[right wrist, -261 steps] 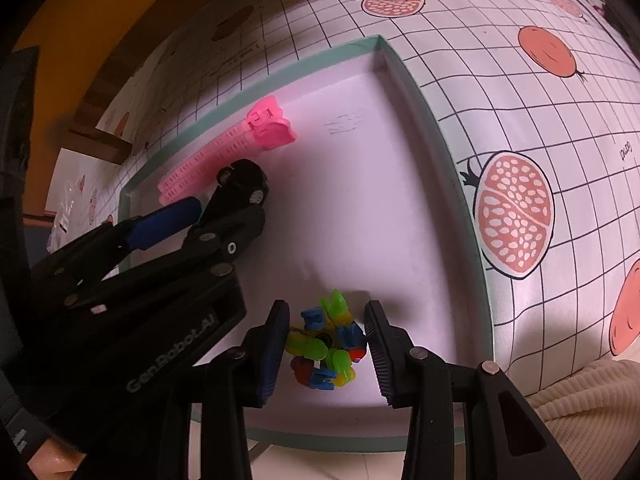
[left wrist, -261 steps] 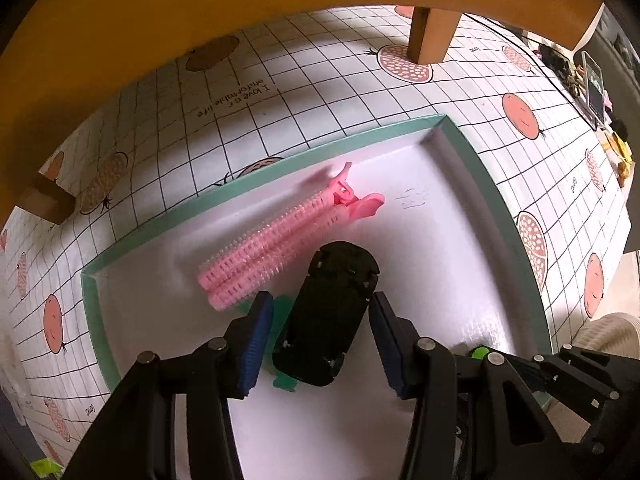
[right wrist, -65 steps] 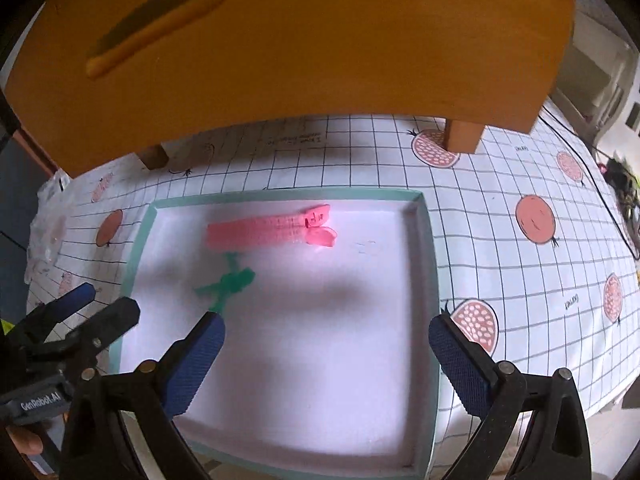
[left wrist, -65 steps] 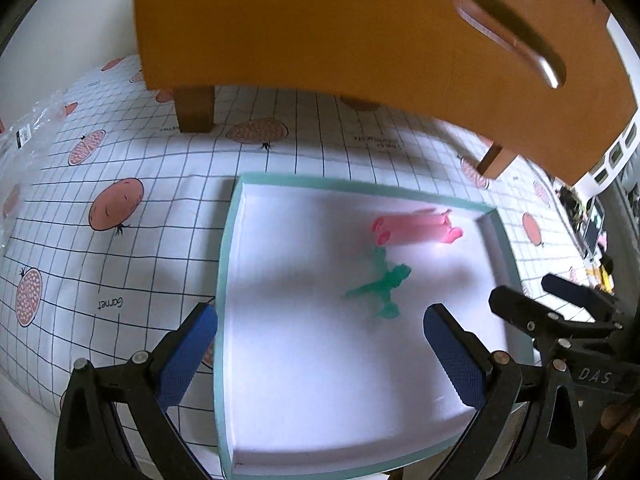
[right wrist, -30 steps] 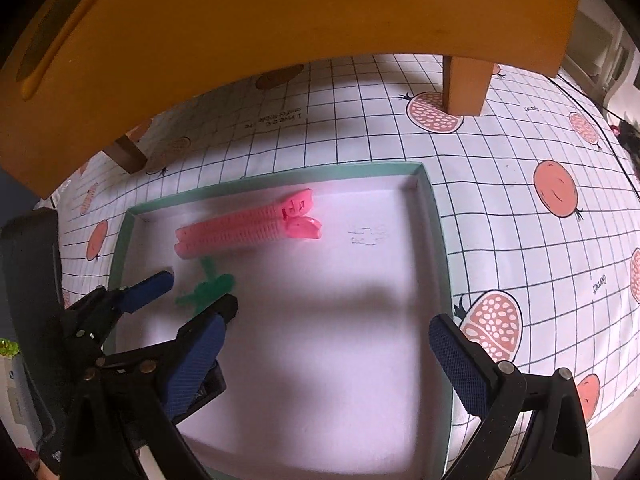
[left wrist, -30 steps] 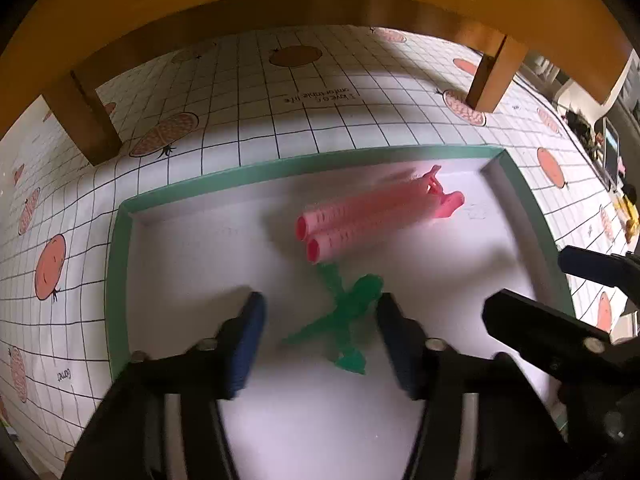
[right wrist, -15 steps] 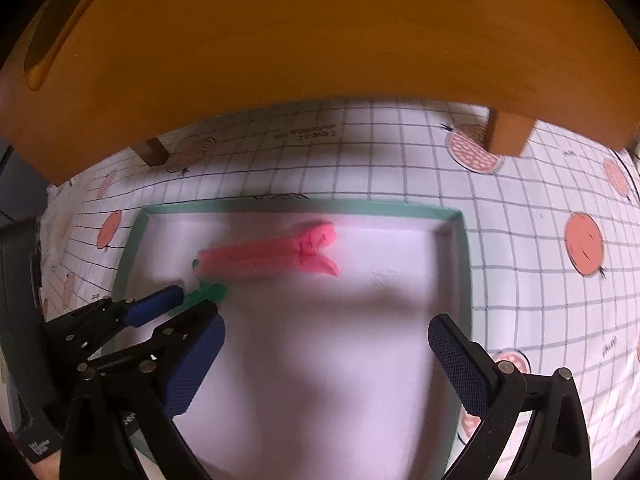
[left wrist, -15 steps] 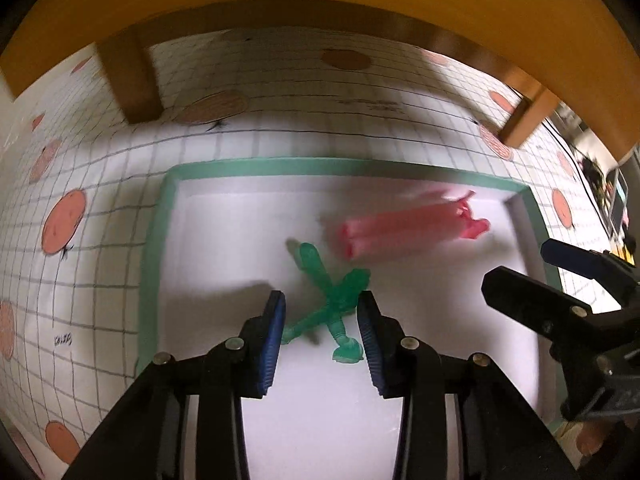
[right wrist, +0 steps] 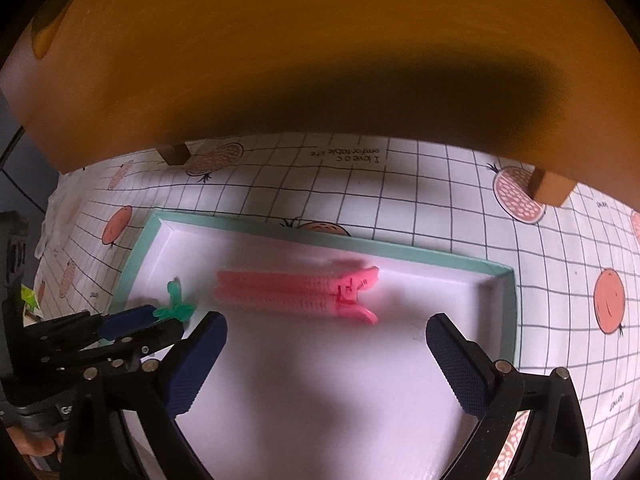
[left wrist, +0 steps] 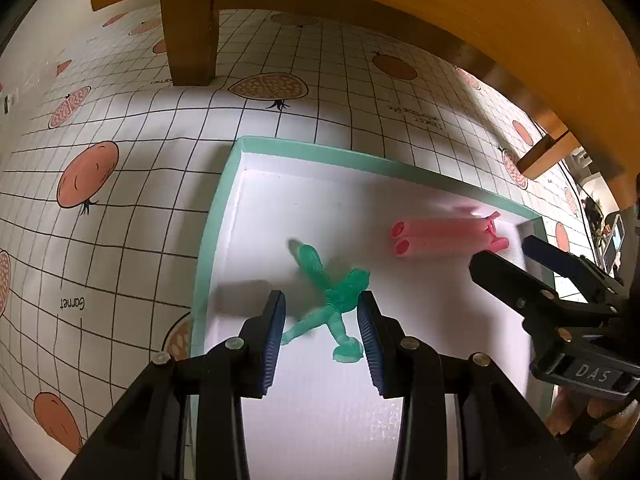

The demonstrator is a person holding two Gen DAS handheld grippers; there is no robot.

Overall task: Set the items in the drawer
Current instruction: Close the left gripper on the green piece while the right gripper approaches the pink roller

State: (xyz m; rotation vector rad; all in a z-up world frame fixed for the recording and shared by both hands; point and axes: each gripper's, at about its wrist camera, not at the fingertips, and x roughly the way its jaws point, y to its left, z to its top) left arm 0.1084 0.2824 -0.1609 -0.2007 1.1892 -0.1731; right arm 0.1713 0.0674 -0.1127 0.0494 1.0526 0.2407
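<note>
My left gripper (left wrist: 322, 330) is down in the tray (left wrist: 218, 216), jaws part-closed on either side of the green toy figure (left wrist: 332, 296); pads close beside it, but I can't see firm contact, so not yet a grip. The figure lies flat on the white tray floor, limbs splayed, near the left wall. My right gripper (right wrist: 326, 360) hangs wide apart and holding nothing, short of the pink hair clip (right wrist: 296, 292), which lies lengthwise near the tray's far wall.

To do this well: squeeze across the torso, not a thin leg; one foot sits just by the right pad and could twist out. Close slowly and lift straight.

Edges: teal rim is low, left wall near my left finger (left wrist: 274, 332), so rise before swinging sideways. The orange wooden drawer unit (right wrist: 320, 52) overhangs close above; headroom looks tight, so back out toward me first. Right gripper is well apart from the left; open tray floor lies between. Checked cloth (left wrist: 120, 160) covers the counter around.
</note>
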